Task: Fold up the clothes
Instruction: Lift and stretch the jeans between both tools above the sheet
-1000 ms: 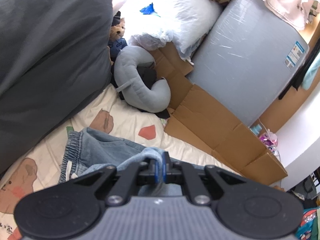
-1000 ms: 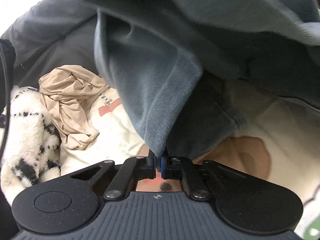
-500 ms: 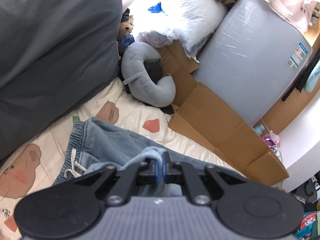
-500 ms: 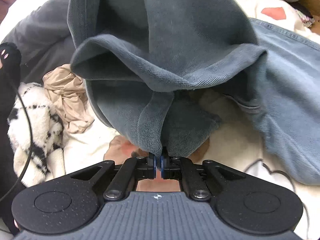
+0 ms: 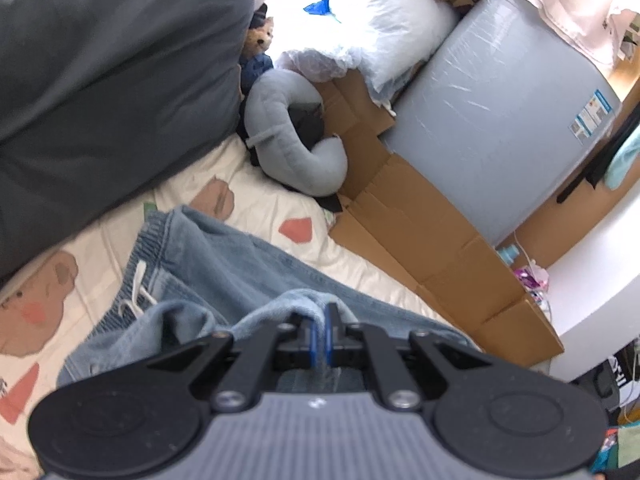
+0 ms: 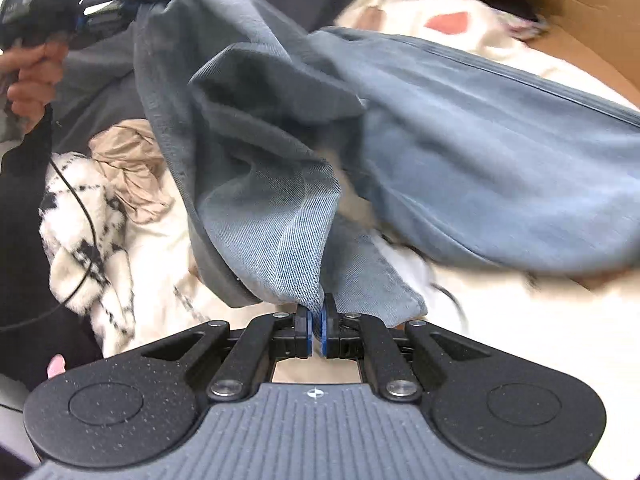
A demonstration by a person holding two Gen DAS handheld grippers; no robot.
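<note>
So the light-blue jeans (image 5: 224, 264) are half lifted off the bed. They've got an elastic gathered waistband with a white drawstring (image 5: 138, 280), and that end lies flat on the bedsheet (image 5: 256, 204) in the left wrist view. The denim looks soft and washed out, with the paler inside showing where it's bunched up.

The left gripper (image 5: 319, 334) is clamped tight on a folded bit of the jeans, with a roll of fabric humped right over the blue pads. The right gripper (image 6: 316, 330) is likewise pinched shut on a corner of denim, and the cloth fans up and away from it in a big draped fold. In the right wrist view the left gripper shows up top left, held in the person's hand (image 6: 30, 80), with the jeans stretched between the two.

Container-wise, there's flattened cardboard (image 5: 424, 232) along the bed's edge, nothing in it that can be made out.

The sheet is cream with brown bear shapes and red hearts. A dark grey duvet (image 5: 100, 80) piles up on the left. A grey neck pillow (image 5: 288, 136) sits by the cardboard, with a white pillow (image 5: 372, 24) and a small teddy bear (image 5: 258, 40) behind it. A big grey plastic-wrapped mattress (image 5: 504, 112) leans nearby. Over on the other side there's a crumpled beige garment (image 6: 132, 168) next to a white-and-black fluffy thing (image 6: 88, 240).
</note>
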